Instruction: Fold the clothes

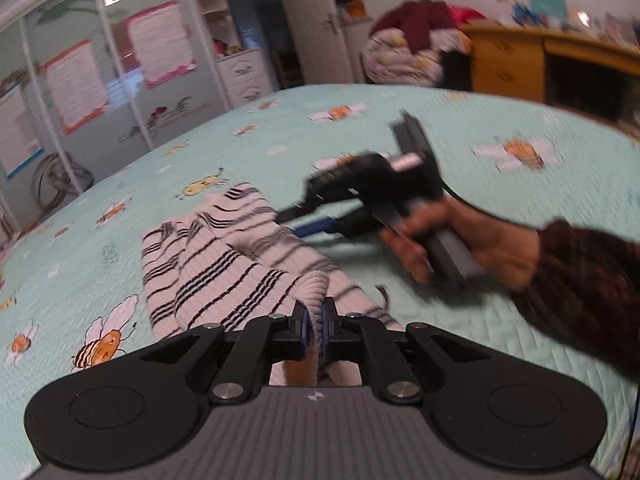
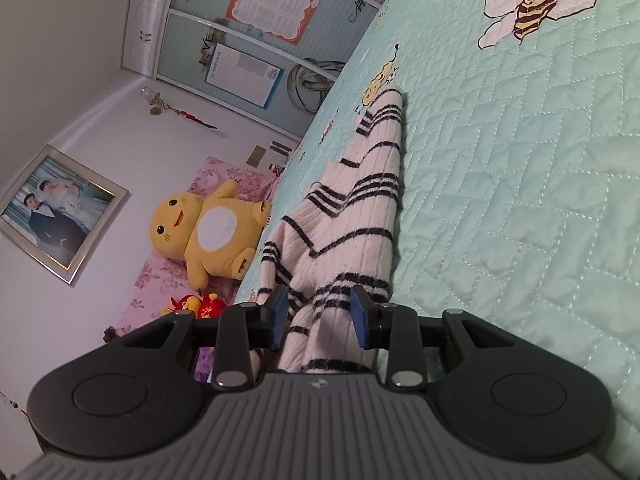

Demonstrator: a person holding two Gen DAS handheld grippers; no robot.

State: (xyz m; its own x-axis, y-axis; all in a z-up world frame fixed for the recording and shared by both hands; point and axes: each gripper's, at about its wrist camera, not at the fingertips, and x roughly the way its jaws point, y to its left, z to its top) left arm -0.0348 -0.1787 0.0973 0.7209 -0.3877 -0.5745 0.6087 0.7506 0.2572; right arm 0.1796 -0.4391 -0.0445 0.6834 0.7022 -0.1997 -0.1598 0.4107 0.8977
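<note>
A white knit sweater with black stripes (image 1: 224, 264) lies bunched on the mint bee-print bedspread (image 1: 440, 128). My left gripper (image 1: 316, 330) is shut on a fold of the sweater's ribbed edge and holds it up a little. My right gripper also shows in the left wrist view (image 1: 286, 216), blurred, held in a hand at the sweater's right side. In the right wrist view the right gripper (image 2: 320, 320) is open, its blue pads (image 2: 362, 320) apart on either side of the sweater (image 2: 348, 216), which runs away between them over the bedspread (image 2: 520, 200).
A wardrobe with posters (image 1: 80, 80) stands left of the bed. A wooden desk (image 1: 540, 60) and a pile of clothes (image 1: 412, 48) are beyond the far edge. A yellow plush toy (image 2: 208, 232) sits on pink bedding beside the bed.
</note>
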